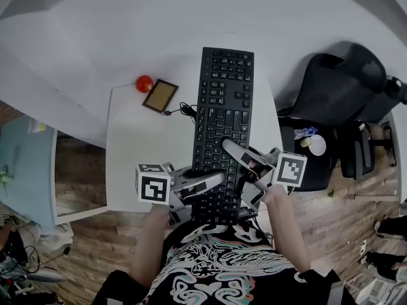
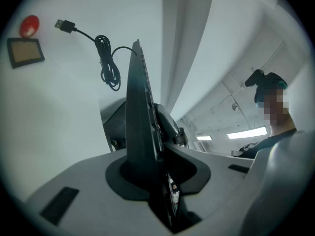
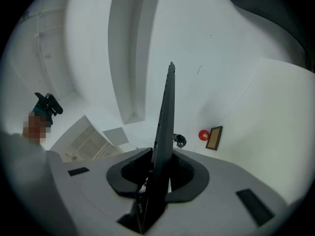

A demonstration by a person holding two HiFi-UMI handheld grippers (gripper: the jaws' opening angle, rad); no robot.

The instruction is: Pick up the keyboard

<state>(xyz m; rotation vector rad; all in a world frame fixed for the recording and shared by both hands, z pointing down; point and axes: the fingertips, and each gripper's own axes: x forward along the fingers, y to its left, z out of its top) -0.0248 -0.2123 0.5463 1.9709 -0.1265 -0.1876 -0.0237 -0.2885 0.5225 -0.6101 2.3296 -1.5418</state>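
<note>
The black keyboard (image 1: 224, 116) is held off the white table (image 1: 133, 151), its long side running away from me. My left gripper (image 1: 213, 180) is shut on its near left edge and my right gripper (image 1: 245, 170) is shut on its near right edge. In the left gripper view the keyboard (image 2: 135, 107) stands edge-on, clamped in the left gripper (image 2: 157, 181). The right gripper view likewise shows the keyboard (image 3: 166, 117) as a thin edge-on slab pinched in the right gripper (image 3: 152, 181). Its coiled cable (image 2: 106, 58) with a USB plug lies loose on the table.
A red ball (image 1: 144, 83) and a small brown framed panel (image 1: 160, 95) lie at the table's far left. A black office chair (image 1: 343, 88) stands to the right, with a bottle and a white round object (image 1: 315, 143) near it. A pale blue surface (image 1: 25, 164) is at far left.
</note>
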